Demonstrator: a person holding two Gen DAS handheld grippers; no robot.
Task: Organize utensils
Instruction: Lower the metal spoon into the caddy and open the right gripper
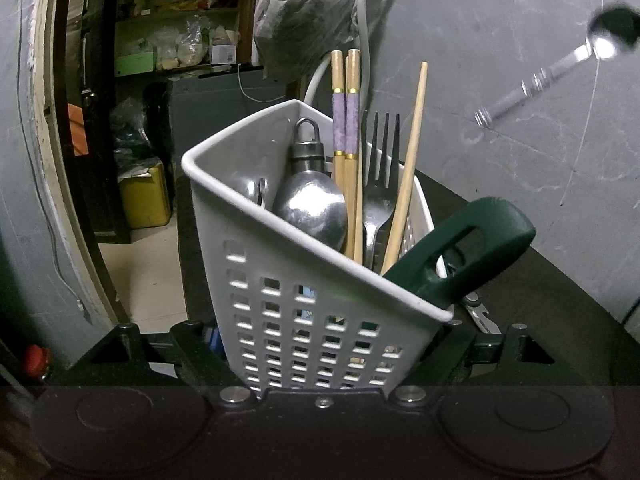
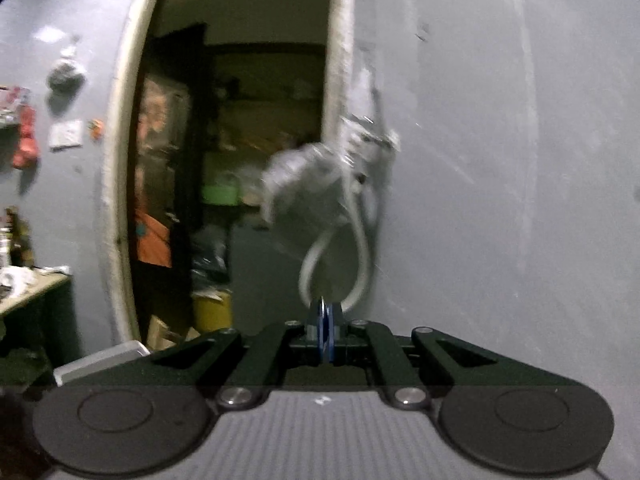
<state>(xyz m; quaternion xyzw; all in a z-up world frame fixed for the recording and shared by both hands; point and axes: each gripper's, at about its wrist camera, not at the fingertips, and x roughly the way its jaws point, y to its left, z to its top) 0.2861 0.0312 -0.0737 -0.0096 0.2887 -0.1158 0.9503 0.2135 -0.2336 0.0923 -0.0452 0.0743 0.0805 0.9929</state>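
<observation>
A white perforated utensil basket stands tilted between the fingers of my left gripper, whose pads press on its sides. In it are a large steel spoon, a purple-banded pair of chopsticks, one plain chopstick, a fork and a green-handled utensil. Another metal spoon hangs blurred in the air at the upper right; what holds it is out of sight. My right gripper is shut, blue pads together, nothing visible between them.
The basket sits over a dark table against a grey wall. A bagged bundle and a grey hose hang above it. A metal tool lies behind the basket. An open doorway leads to shelves and a yellow container.
</observation>
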